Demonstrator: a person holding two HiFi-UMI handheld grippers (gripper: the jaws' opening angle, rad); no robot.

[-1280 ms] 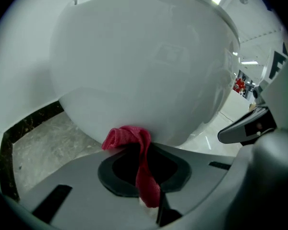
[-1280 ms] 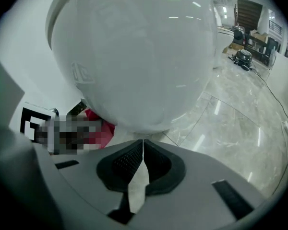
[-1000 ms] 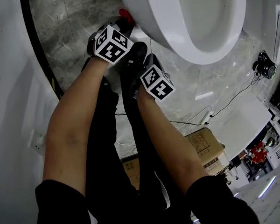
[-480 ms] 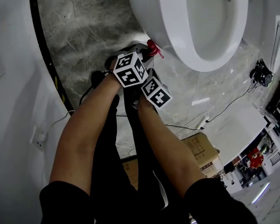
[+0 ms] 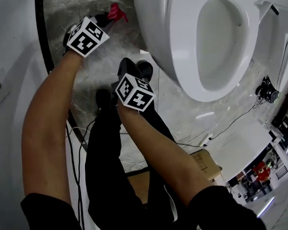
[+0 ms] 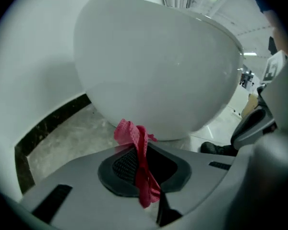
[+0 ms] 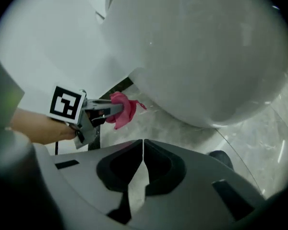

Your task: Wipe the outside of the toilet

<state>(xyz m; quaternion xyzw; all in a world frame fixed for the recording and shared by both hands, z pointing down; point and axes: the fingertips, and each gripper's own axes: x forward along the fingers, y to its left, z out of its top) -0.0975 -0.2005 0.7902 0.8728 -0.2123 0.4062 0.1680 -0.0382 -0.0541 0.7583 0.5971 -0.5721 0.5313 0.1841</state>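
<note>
Low over the grey marble floor, the left claw pinches a crumpled red cloth, with the glossy white ceramic toilet bowl bulging just ahead and above, while the right claw is closed on nothing.

1. The left arm reaches forward, almost straight, with the left gripper out ahead of it.
2. The left gripper's jaws are clamped on a red cloth, which pokes out past their tips.
3. The right arm stretches forward too; the right gripper sits nearer the body, apart from the left.
4. The right gripper's jaws meet with nothing between them.
</note>
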